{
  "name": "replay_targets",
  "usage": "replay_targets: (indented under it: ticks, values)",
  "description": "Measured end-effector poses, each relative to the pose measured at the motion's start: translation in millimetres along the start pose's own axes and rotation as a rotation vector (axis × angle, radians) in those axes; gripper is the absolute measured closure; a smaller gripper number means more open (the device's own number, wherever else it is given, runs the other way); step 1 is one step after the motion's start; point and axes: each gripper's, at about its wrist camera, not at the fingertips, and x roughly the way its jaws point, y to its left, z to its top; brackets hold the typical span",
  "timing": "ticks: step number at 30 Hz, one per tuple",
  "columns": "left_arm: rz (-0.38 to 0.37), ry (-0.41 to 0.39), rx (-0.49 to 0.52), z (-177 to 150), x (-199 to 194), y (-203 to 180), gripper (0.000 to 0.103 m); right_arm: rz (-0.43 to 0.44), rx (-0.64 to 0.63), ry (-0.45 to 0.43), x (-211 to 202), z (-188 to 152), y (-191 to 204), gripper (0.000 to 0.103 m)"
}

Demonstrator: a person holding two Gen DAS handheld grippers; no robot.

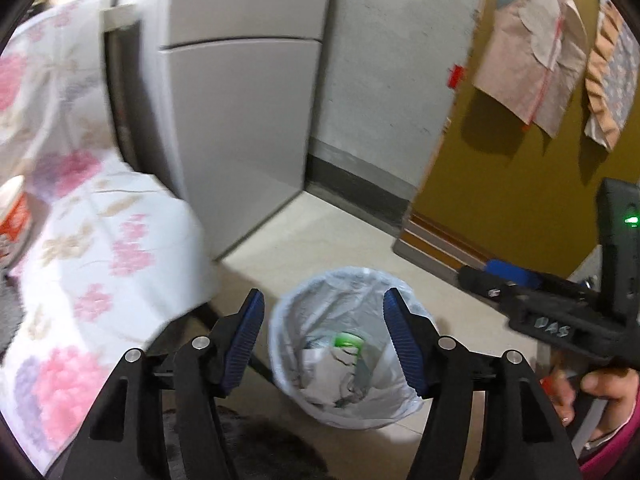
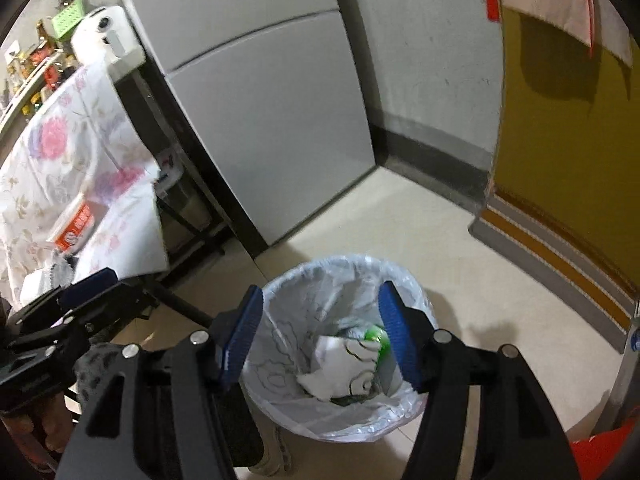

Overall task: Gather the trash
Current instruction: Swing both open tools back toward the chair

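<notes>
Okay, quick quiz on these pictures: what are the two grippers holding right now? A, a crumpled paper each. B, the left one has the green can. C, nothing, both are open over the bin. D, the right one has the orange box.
C: the left gripper and the right gripper both stand open with nothing between their fingers, above the lined trash bin where crumpled paper and a green can already lie.

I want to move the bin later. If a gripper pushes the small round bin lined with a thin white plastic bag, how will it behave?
The small round bin lined with a thin white plastic bag probably slides or tips easily: it looks light, holding only crumpled white paper and a green item. The smooth tiled floor likely offers little grip. The floppy liner rim would probably crumple if pinched.
</notes>
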Motion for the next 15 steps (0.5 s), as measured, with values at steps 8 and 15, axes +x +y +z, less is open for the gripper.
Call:
replay_targets:
  ticks: [8,15]
  values:
    - [0.177,-0.081,-0.057,-13,-62,45,0.04,0.119,-0.14,-0.065,-29,12,73,0.044]
    - [0.333,-0.094,-0.17,-43,-115,95,0.04,0.205,-0.277,-0.078,-36,5,145,0.044]
